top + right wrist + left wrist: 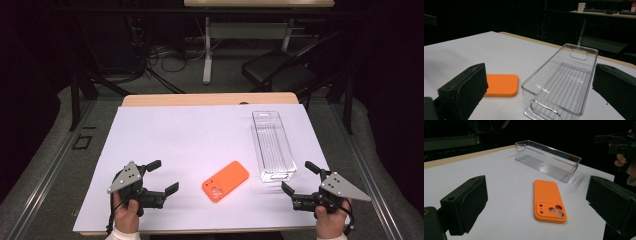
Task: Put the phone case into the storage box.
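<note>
Nearest the high camera, at the bottom edge, two hands each hold a hand-held gripper over the near side of a white tabletop (165,135). The left hand-held gripper (166,176) sits at the lower left with its two black jaws spread wide and nothing between them. The right hand-held gripper (299,177) sits at the lower right, jaws also spread wide and empty.

Between them, nearer the front edge, an orange phone case (225,180) lies flat, camera cutouts toward the person, touching neither gripper. In the left gripper view the case (549,200) lies just ahead of the open jaws.

Just right of the case, a clear plastic bin (272,145), long and narrow, stands upright and empty, running away from the person. In the right gripper view its near end (561,85) lies just ahead of the jaws, with the case (502,85) beside it.
</note>
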Demonstrator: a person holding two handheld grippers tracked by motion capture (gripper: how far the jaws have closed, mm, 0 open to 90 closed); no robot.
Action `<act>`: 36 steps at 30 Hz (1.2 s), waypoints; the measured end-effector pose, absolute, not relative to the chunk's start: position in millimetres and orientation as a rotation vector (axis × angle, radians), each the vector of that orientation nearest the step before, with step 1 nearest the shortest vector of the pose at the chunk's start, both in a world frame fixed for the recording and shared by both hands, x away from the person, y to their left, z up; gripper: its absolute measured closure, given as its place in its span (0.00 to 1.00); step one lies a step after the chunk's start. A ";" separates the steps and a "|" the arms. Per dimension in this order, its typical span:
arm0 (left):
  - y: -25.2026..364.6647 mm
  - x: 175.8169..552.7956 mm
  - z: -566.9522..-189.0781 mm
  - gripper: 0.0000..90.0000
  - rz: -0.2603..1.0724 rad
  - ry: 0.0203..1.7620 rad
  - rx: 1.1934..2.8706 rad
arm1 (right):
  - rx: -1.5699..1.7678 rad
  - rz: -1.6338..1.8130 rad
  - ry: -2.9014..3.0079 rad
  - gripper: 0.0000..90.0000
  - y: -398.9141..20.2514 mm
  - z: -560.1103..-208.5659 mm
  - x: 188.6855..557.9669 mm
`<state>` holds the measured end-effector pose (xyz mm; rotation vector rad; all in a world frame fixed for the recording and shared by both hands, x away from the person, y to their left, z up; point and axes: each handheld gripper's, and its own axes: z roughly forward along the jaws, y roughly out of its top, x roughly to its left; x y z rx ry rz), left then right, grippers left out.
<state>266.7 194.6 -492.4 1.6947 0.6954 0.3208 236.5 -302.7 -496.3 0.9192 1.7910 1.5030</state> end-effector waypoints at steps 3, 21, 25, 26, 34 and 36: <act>194.1 267.6 -492.6 0.05 0.315 0.695 1.718 | 0.927 1.511 1.790 0.00 -304.4 -496.0 236.7; 176.3 270.6 -498.9 0.04 0.230 0.784 1.838 | 0.979 1.527 1.870 0.00 -302.6 -504.1 247.5; 173.9 274.4 -502.4 0.02 0.130 0.808 1.824 | 0.963 1.536 1.888 0.00 -299.9 -503.8 247.5; 172.5 275.1 -503.3 0.02 0.121 0.809 1.835 | 0.954 1.532 1.898 0.00 -299.4 -504.1 248.3; 161.6 275.3 -509.0 0.00 0.152 0.816 1.931 | 0.954 1.530 1.928 0.00 -296.7 -506.6 254.1; 157.4 274.7 -511.2 0.00 0.165 0.830 1.965 | 0.956 1.529 1.926 0.00 -296.4 -506.4 254.0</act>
